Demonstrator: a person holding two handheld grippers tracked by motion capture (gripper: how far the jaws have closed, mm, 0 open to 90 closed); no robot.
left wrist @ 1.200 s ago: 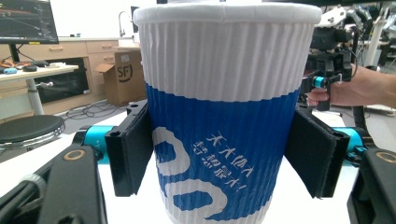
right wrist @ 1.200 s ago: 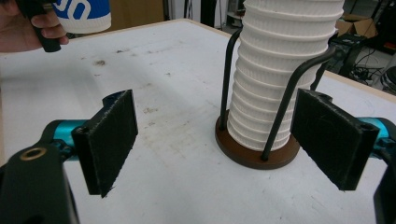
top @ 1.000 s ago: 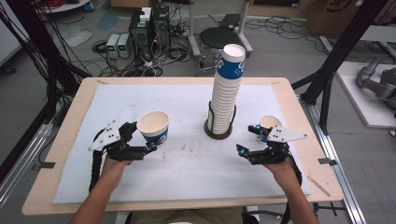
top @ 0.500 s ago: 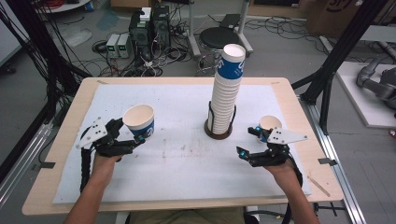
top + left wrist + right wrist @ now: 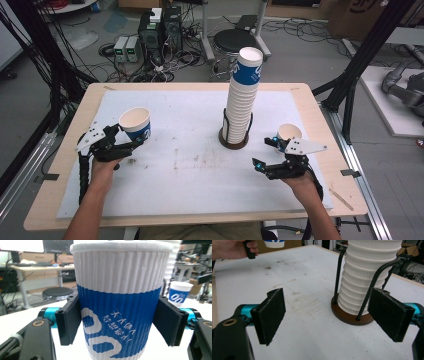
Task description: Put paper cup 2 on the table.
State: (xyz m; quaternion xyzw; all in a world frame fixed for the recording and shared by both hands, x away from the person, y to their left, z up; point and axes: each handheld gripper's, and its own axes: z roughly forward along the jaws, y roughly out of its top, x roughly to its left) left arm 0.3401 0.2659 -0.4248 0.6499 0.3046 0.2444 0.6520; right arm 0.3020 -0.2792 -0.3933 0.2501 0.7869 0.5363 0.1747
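While the right gripper (image 5: 270, 152) waits near the table's right edge with its jaws spread wide and empty, the left gripper (image 5: 125, 141) — clamped on a blue-and-white ribbed paper cup (image 5: 136, 123) — has carried that cup from beside the cup stack (image 5: 242, 97) out toward the table's left edge over the past second. A second cup (image 5: 289, 131) stands just beyond the right gripper. The carried cup looks lifted clear of the white mat (image 5: 190, 165) — likely about to be set down.

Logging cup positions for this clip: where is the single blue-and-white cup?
In the high view, the cup is at the table's left side, held between the left hand-held gripper jaws, left of the cup stack.
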